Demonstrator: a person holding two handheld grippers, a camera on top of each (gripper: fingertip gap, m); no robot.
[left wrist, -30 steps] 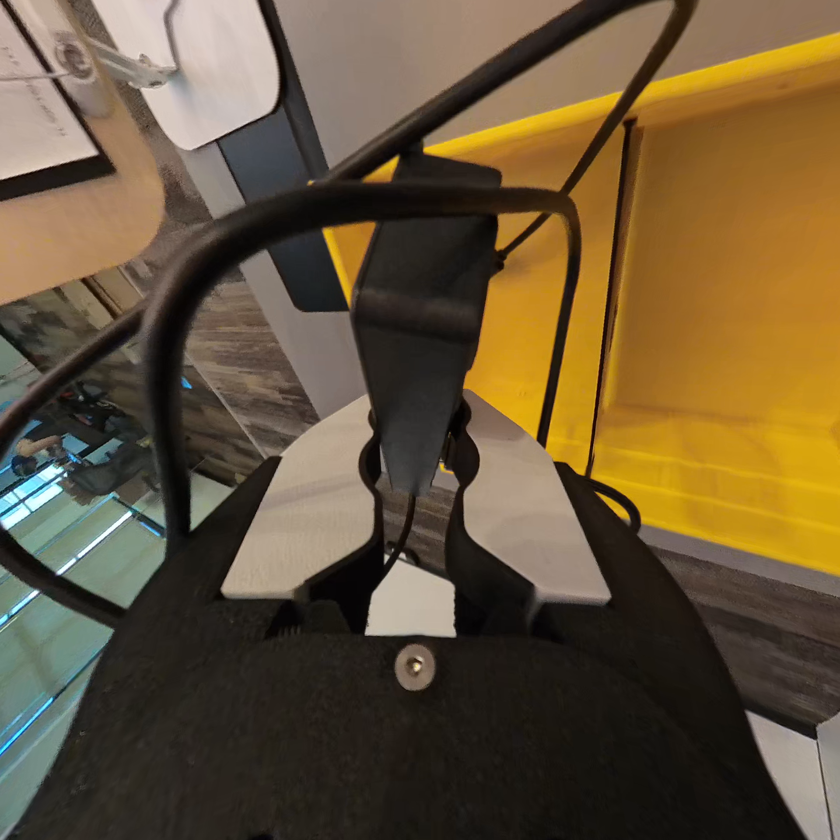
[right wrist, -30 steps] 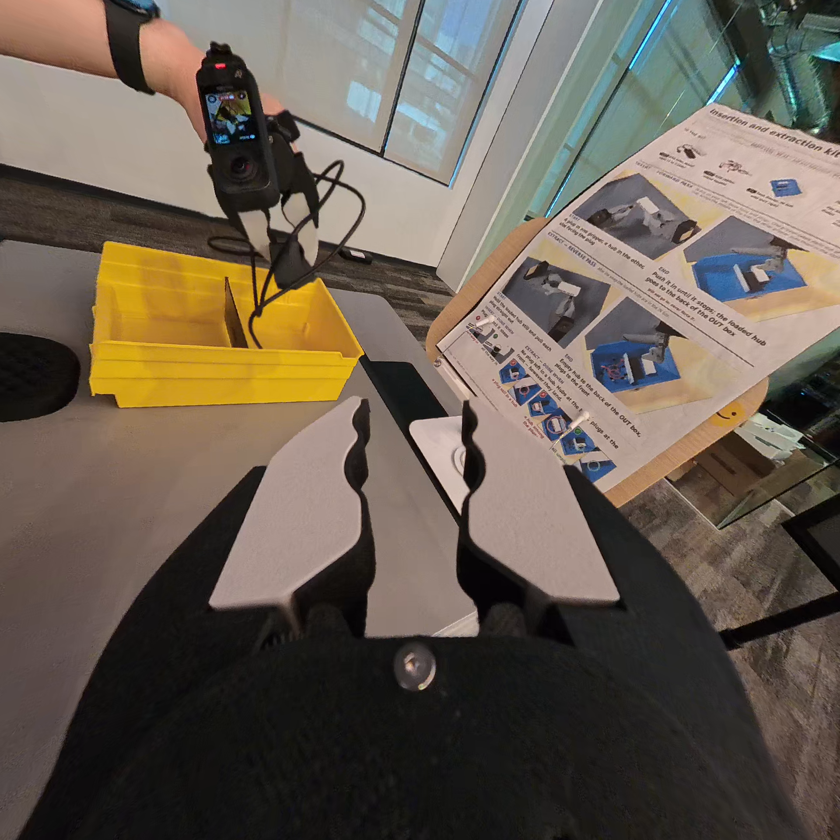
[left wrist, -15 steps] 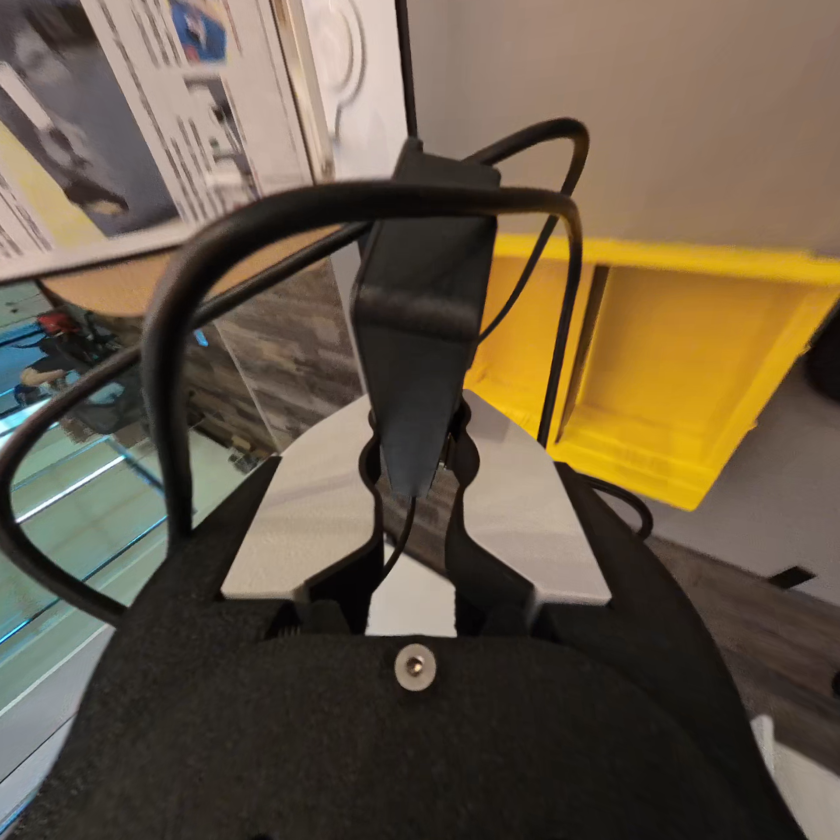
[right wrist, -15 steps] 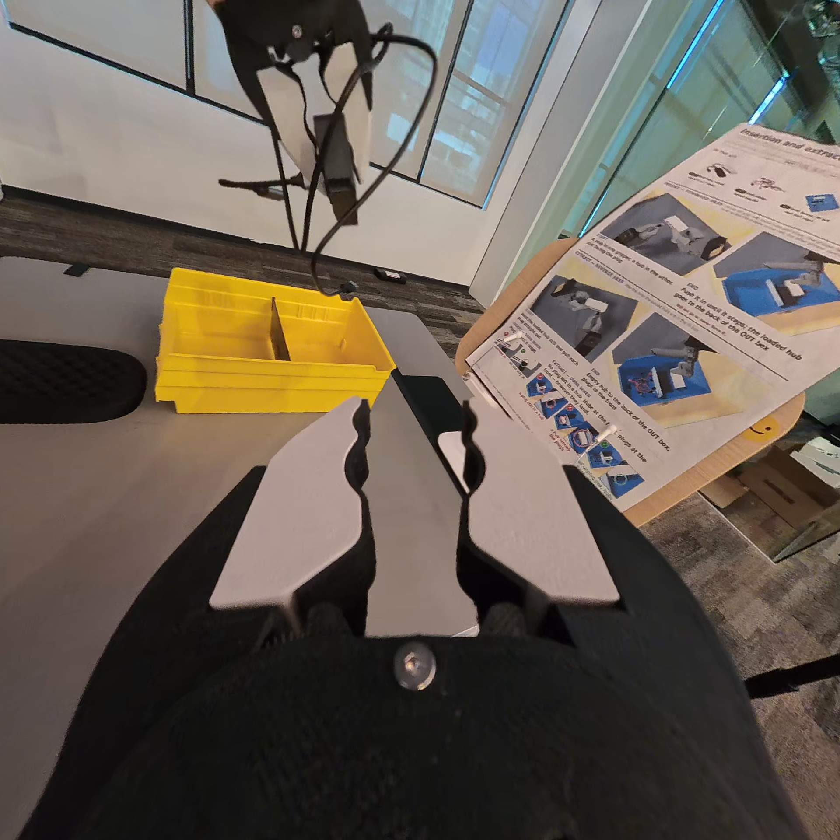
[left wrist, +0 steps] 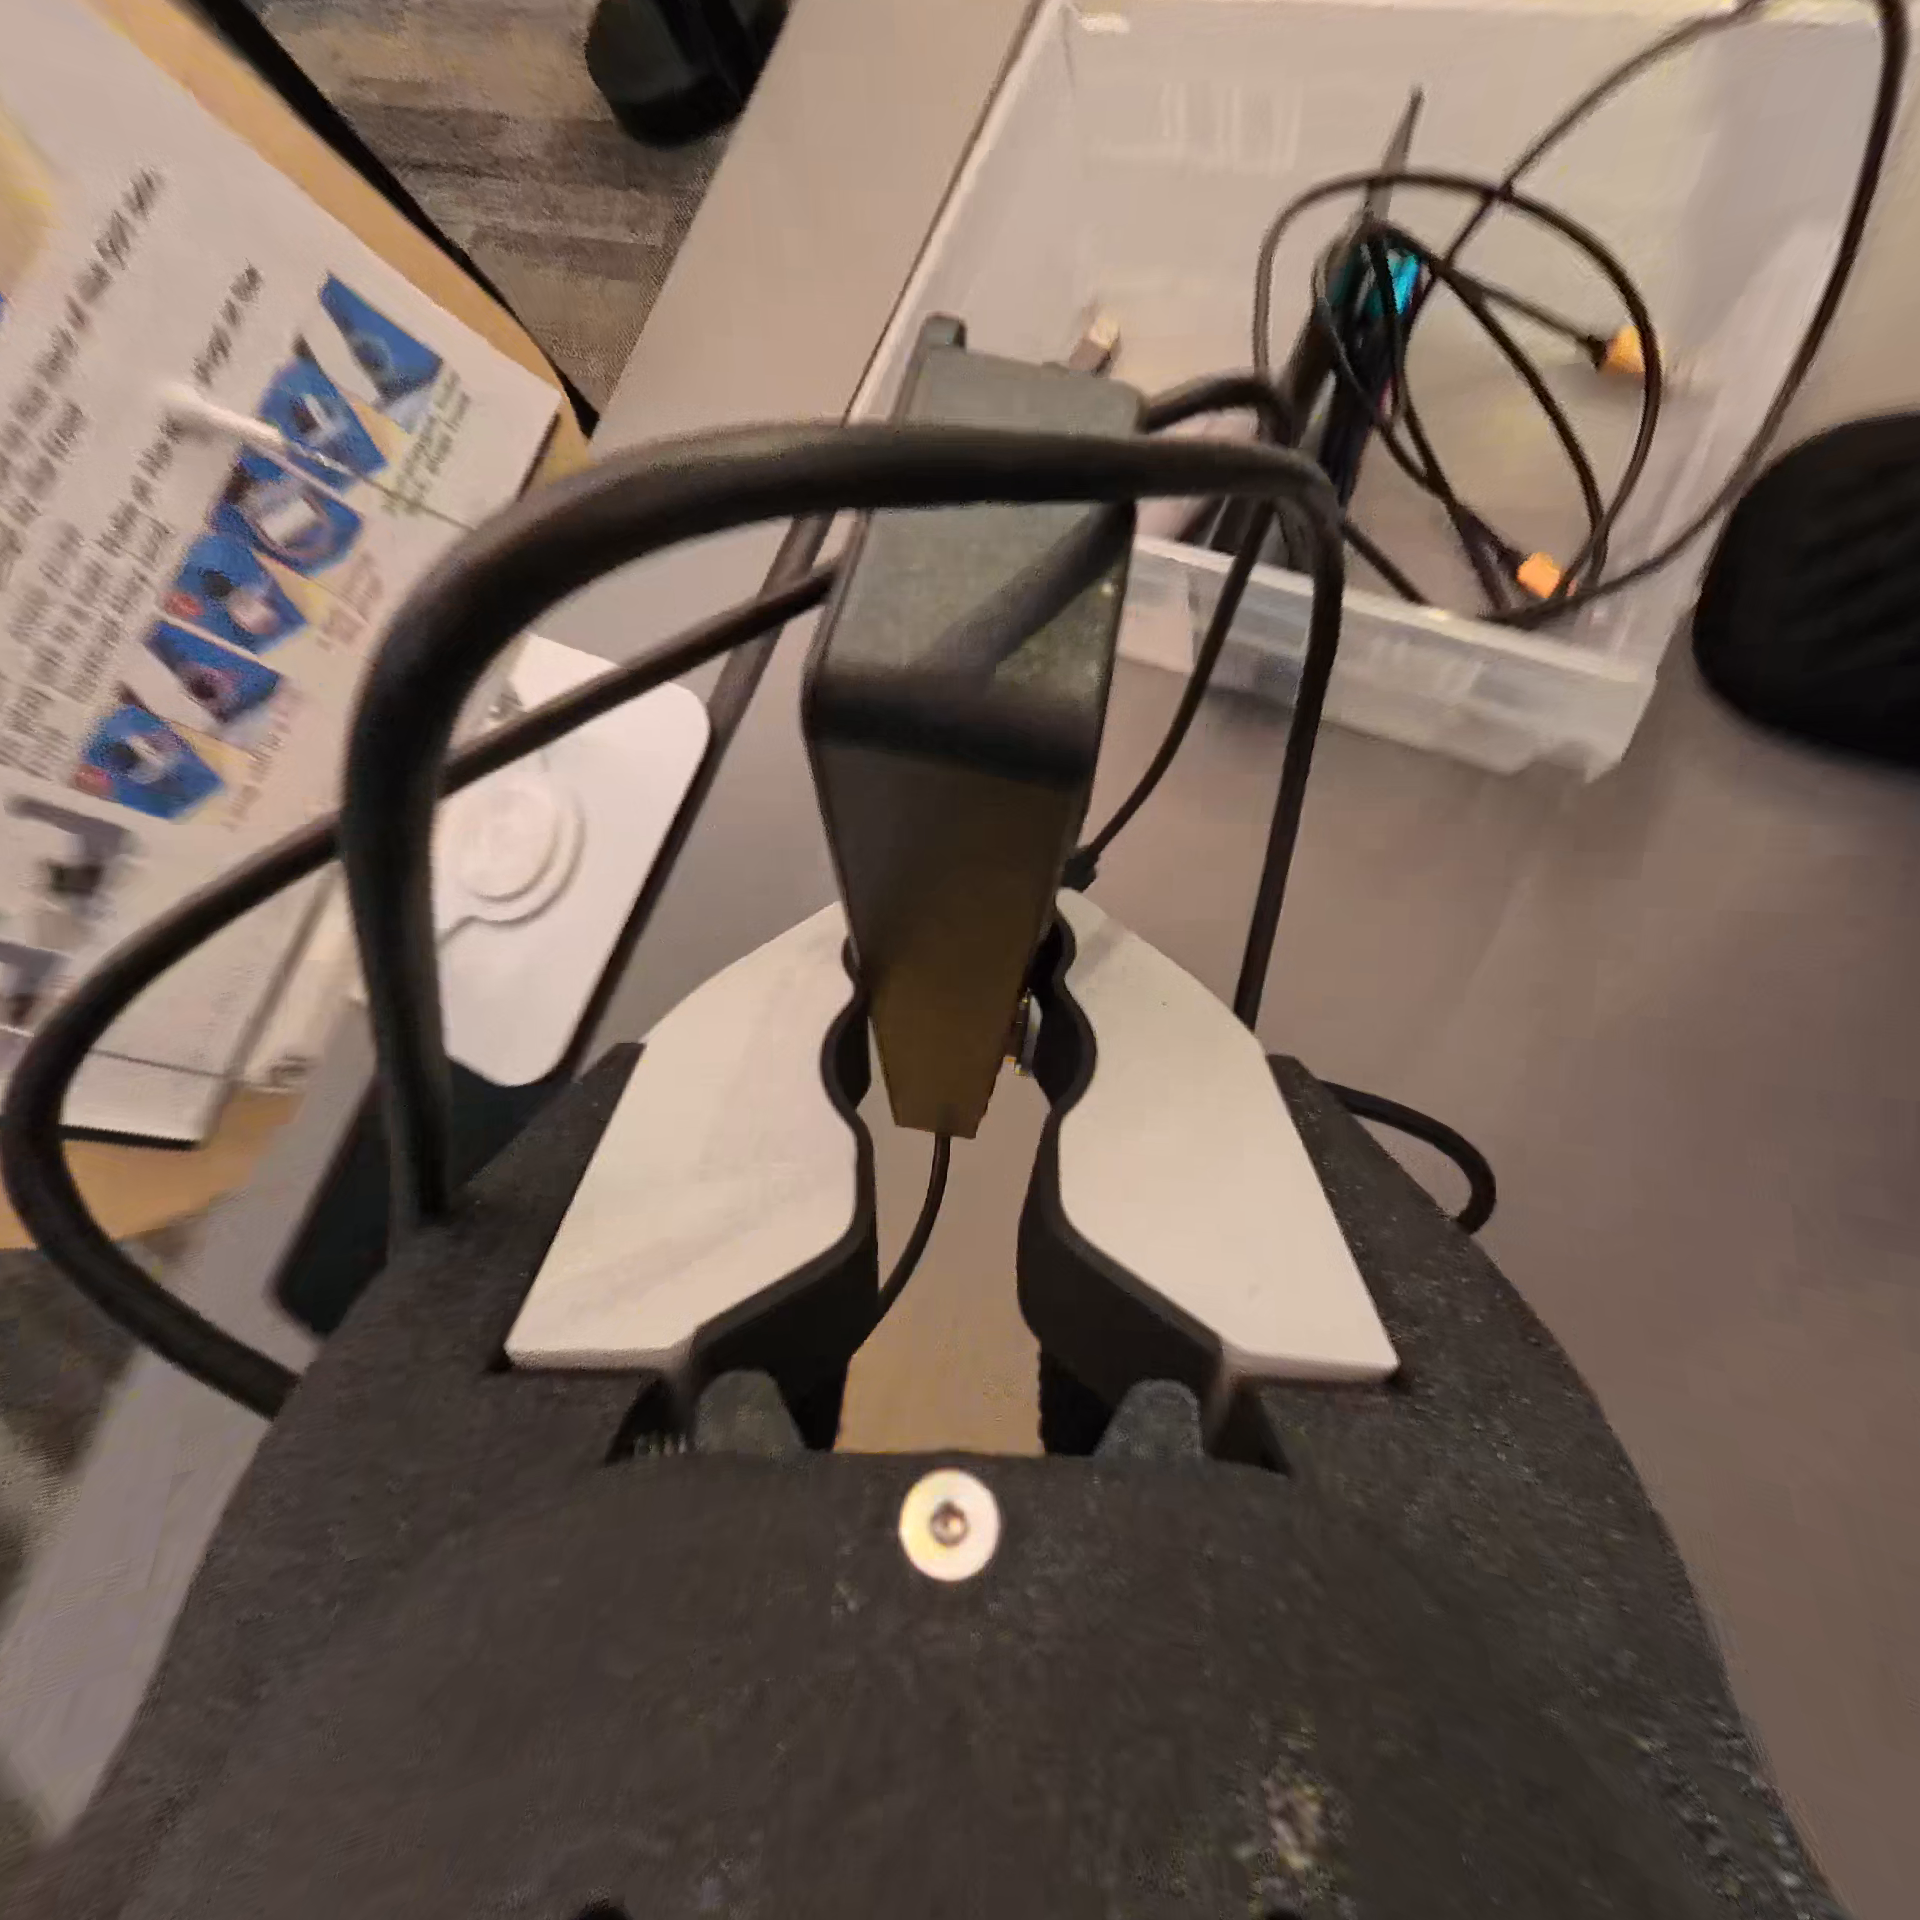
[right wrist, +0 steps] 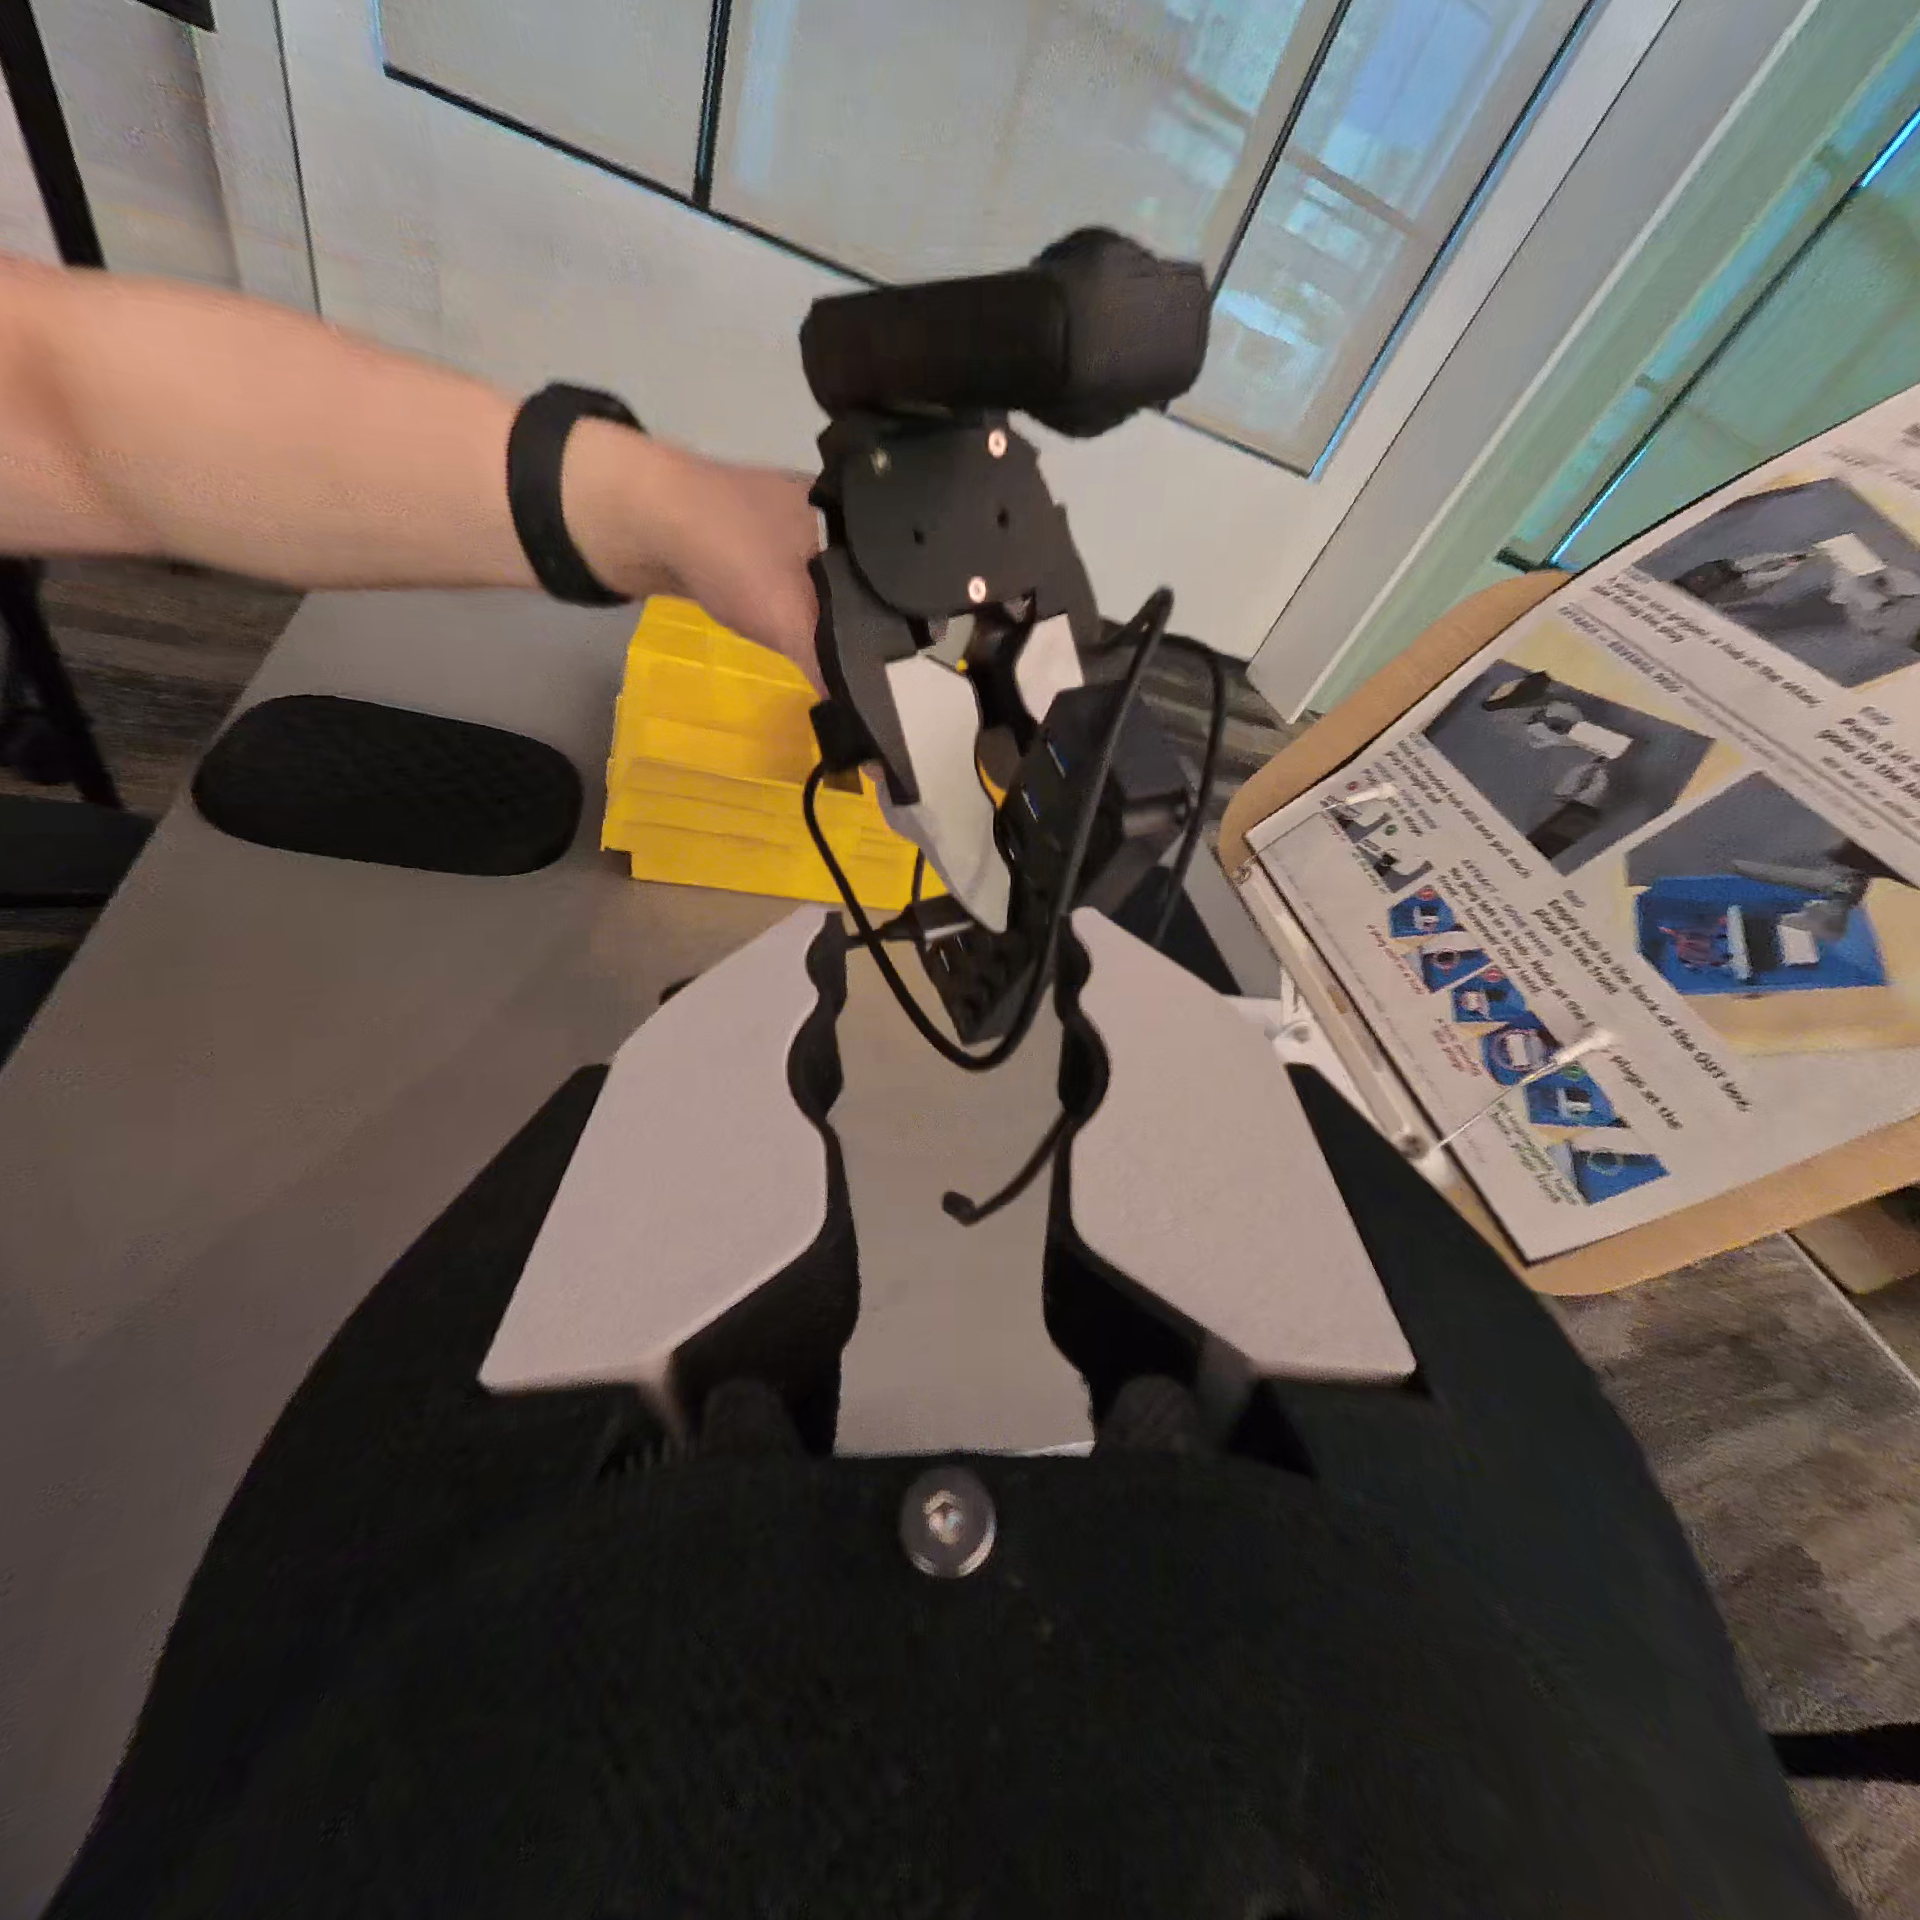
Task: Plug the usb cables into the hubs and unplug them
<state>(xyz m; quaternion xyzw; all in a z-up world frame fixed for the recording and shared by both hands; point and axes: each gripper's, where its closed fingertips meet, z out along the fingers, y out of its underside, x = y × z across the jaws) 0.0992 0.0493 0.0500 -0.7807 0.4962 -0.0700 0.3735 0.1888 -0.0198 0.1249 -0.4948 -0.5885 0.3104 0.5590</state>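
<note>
1 hub [left wrist: 961, 665] sits pinched in the left gripper [left wrist: 951, 1023] jaws; the right gripper [right wrist: 951, 1049] is spread, empty; cables [left wrist: 1455, 416] wait unplugged in the clear bin [left wrist: 1403, 665].

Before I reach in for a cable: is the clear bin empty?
No. The clear bin holds tangled black cables with orange plugs.

the usb hub [left wrist: 961, 665] is a black, flat box in the middle of the left wrist frame, its narrow end clamped between the fingers of the left gripper [left wrist: 951, 997]; its own thin black cable [left wrist: 831, 468] arches over it; in the upper right of that frame, more usb cables [left wrist: 1455, 416] lie tangled in a clear bin [left wrist: 1403, 665], some with orange plugs; in the right wrist frame the hub [right wrist: 1049, 831] hangs at centre, blue ports visible.
</note>
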